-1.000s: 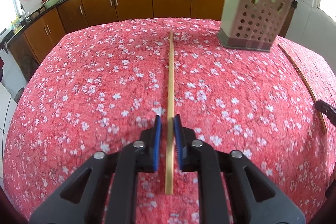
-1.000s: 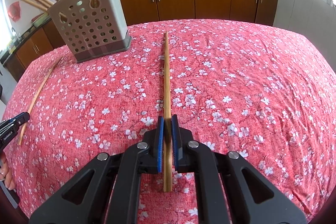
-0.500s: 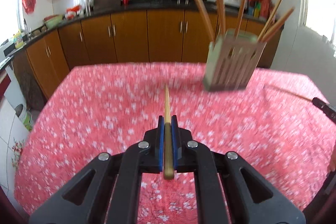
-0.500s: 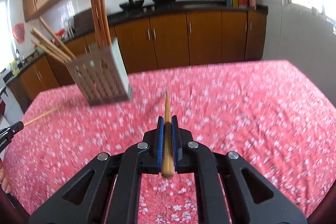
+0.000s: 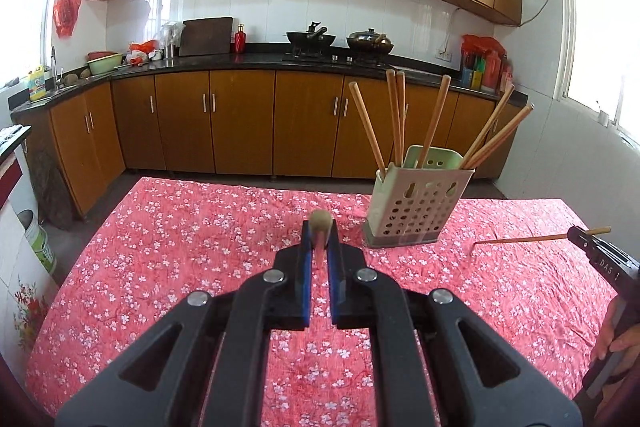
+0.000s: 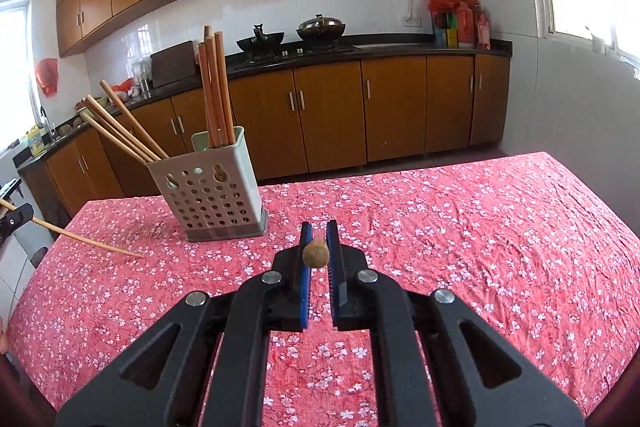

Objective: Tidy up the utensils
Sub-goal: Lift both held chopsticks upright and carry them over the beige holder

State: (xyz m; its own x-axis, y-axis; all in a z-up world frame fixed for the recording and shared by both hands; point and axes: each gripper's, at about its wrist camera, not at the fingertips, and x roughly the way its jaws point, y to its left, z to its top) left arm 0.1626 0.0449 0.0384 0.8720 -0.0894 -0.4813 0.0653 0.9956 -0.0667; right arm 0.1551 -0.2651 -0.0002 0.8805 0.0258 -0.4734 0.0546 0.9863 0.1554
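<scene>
Left wrist view: left gripper (image 5: pixel 319 233) is clenched on 1 chopstick (image 5: pixel 320 219), seen end-on, lifted off the tablecloth (image 5: pixel 168 239). The holder (image 5: pixel 416 205) is ahead to the right, already crowded with 7 sticks. Entry could be blocked by those leaning sticks.

Right wrist view: right gripper (image 6: pixel 318 241) is clamped on another chopstick (image 6: pixel 315 255), holder (image 6: pixel 208 199) ahead-left. If both sticks are brought in together, a clash or tipped holder is likely.
</scene>
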